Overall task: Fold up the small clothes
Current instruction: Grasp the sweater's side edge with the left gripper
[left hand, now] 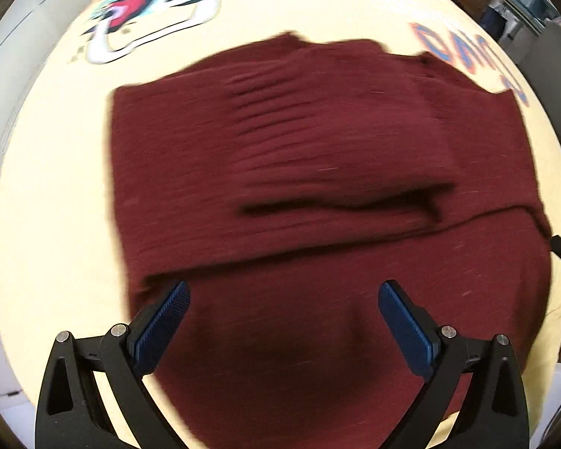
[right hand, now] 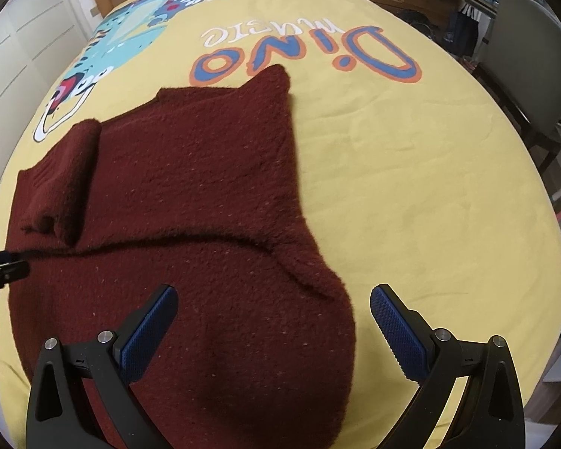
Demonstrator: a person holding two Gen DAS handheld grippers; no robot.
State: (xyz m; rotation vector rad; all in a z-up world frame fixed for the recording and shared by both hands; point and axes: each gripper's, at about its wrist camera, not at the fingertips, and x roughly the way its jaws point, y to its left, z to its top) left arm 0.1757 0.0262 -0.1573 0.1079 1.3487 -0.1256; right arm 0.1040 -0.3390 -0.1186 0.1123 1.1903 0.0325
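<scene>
**Operator:** Across the centre of both wrist views I have one dark red knitted sweater [right hand: 190, 194], partly folded, lying flat on the yellow dinosaur-print bedsheet [right hand: 411, 194]. My left gripper [left hand: 282, 295] and right gripper [right hand: 273, 301] both hang above its near part, jaws spread wide, holding nothing.

**Observer:** Risks?

**Operator:** I reckon a pinch could catch only the top layer, so the fold peels apart, or snag the sheet too. The left view is blurred, so aiming there is harder.

**Observer:** Count?

**Operator:** One sweater, one sheet, two grippers.
</scene>
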